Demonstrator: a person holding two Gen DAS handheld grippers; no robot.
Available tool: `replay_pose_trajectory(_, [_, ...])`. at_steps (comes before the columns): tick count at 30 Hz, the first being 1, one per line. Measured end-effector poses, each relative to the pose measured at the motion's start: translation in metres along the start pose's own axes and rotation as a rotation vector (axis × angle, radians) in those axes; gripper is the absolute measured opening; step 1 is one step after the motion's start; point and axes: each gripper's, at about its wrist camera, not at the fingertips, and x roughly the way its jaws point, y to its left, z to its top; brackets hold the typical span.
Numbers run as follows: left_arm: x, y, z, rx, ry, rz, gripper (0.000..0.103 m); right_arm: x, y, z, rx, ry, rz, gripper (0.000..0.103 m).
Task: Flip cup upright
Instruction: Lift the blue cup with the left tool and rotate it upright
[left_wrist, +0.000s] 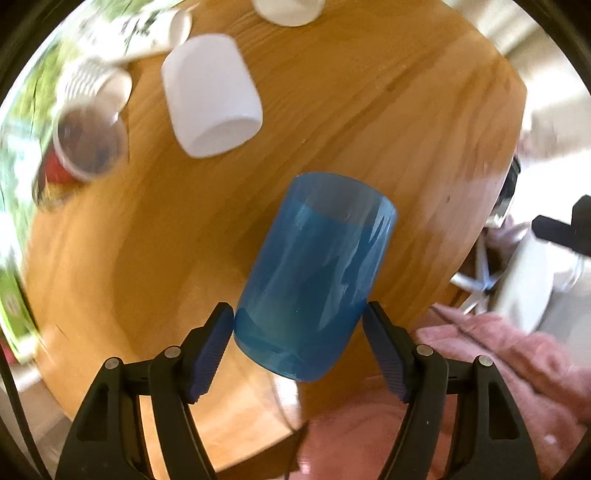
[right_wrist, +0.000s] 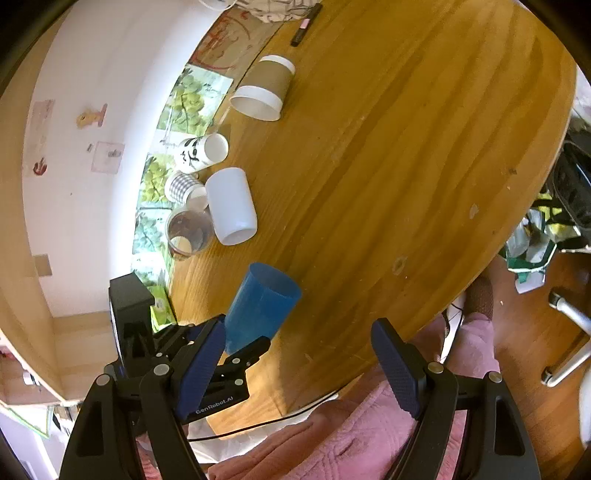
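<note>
A translucent blue cup (left_wrist: 314, 273) is held between the fingers of my left gripper (left_wrist: 298, 325), gripped near its closed base, tilted with its open mouth pointing away over the wooden table (left_wrist: 369, 110). In the right wrist view the blue cup (right_wrist: 260, 302) is raised above the table edge in the left gripper (right_wrist: 240, 343), mouth up and leaning right. My right gripper (right_wrist: 297, 365) is open and empty, above the table's near edge.
A white cup (right_wrist: 232, 206) lies on its side, with a clear plastic cup (right_wrist: 188, 230), a checked paper cup (right_wrist: 184, 188), a printed cup (right_wrist: 201, 151) and a brown-sleeved cup (right_wrist: 264, 88) lying nearby. A pink quilted garment (right_wrist: 351, 443) is below.
</note>
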Motion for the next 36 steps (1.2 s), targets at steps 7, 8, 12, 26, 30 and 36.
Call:
replay_pose_trajectory(7, [-0.002, 0.007, -0.007, -0.223, -0.015, -0.098, 0.075, -0.006, -0.002, 0.01, -0.061, 0.042, 0.009, 0.082])
replay_pose_trajectory(8, [-0.002, 0.009, -0.01, -0.253, -0.02, -0.109, 0.075, -0.007, -0.002, 0.012, -0.073, 0.049, 0.009, 0.082])
replay_pose_trajectory(12, [0.004, 0.007, -0.012, -0.387, -0.049, -0.175, 0.074, -0.009, -0.003, 0.019, -0.103, 0.074, 0.009, 0.082])
replay_pose_trajectory(26, [0.022, -0.008, -0.016, -0.625, -0.156, -0.293, 0.074, -0.006, -0.014, 0.044, -0.182, 0.185, -0.021, 0.082])
replay_pose_trajectory(30, [0.023, -0.011, -0.018, -0.659, -0.184, -0.299, 0.074, -0.001, -0.016, 0.049, -0.203, 0.216, -0.039, 0.082])
replay_pose_trajectory(36, [0.025, -0.007, -0.023, -0.681, -0.203, -0.301, 0.075, 0.008, -0.012, 0.053, -0.234, 0.258, -0.051, 0.082])
